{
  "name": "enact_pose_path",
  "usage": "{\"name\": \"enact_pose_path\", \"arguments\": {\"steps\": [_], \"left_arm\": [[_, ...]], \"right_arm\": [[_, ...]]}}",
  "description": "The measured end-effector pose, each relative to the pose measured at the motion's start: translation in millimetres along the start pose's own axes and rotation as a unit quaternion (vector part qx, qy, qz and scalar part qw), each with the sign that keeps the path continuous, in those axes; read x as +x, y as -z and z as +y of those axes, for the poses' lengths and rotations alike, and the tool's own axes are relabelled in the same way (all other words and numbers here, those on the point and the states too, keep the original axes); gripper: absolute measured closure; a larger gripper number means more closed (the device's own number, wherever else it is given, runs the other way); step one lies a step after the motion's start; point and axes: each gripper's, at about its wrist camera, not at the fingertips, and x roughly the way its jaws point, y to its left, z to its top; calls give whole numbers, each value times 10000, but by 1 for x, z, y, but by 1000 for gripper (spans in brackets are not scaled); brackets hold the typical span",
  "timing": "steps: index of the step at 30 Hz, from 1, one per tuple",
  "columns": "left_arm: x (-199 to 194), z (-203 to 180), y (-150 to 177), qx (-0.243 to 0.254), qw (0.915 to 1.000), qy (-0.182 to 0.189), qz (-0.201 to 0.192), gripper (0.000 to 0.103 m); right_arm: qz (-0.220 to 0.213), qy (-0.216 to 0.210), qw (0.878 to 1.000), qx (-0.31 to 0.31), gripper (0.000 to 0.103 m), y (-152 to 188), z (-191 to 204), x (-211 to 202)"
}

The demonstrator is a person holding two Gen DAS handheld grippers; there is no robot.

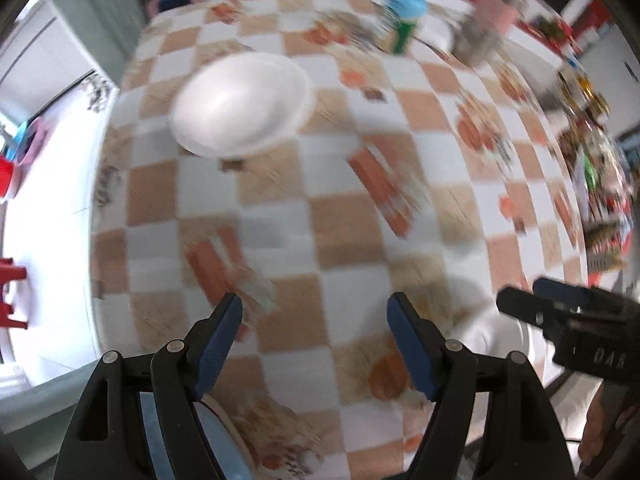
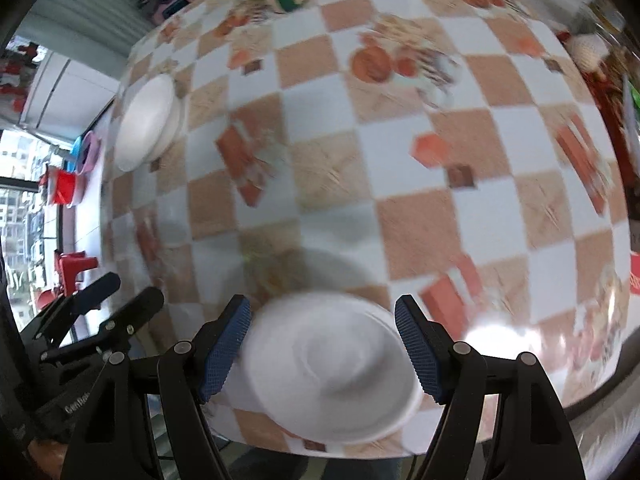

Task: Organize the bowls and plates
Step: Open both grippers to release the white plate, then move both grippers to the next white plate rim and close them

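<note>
A white bowl (image 1: pixel 240 104) sits on the checkered tablecloth at the far left of the table; it also shows in the right wrist view (image 2: pixel 146 120). A second white bowl (image 2: pixel 332 364) sits near the table's front edge, between and below my right gripper's open fingers; its edge shows in the left wrist view (image 1: pixel 496 336). My left gripper (image 1: pixel 316 344) is open and empty above the cloth. My right gripper (image 2: pixel 324 348) is open over the near bowl, not holding it. The right gripper shows in the left wrist view (image 1: pixel 560 312), the left gripper in the right wrist view (image 2: pixel 116 296).
The table (image 2: pixel 400 140) has an orange and white checkered cloth. A green bottle with a blue top (image 1: pixel 406 16) and a metal container (image 1: pixel 480 36) stand at the far side. Red and pink stools (image 2: pixel 64 188) stand on the floor to the left.
</note>
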Motion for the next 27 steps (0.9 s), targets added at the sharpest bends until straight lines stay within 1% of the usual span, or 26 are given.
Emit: {"name": "enact_pose_path", "arguments": {"steps": [7,13,18,20,24,27], "left_arm": [[-1,55,-42,-685,9973,-87,-235,25],[8,81,-74,-1041,9937,-112,-393,25],[25,93,-100,-1092,9927,-343,-386,25],[32,98,-108,-1117,9924,-364,-367,25],[47,107,-123,-1091,9921,-540,-295,25],[57,116,-131,-1224,9908,-525,-234,25]], "right_arm": [[72,-100,9993,-340,27,-35,41,13],[182,-175,9984,-512,27,-74,78,32],[139,-171,9972,-710,27,-104,113,47],[150,-187,9972,-707,27,-113,122,53],[141,-122,9970,-754,27,-131,138,68],[135,-28,9971,-746,27,-142,144,79]]}}
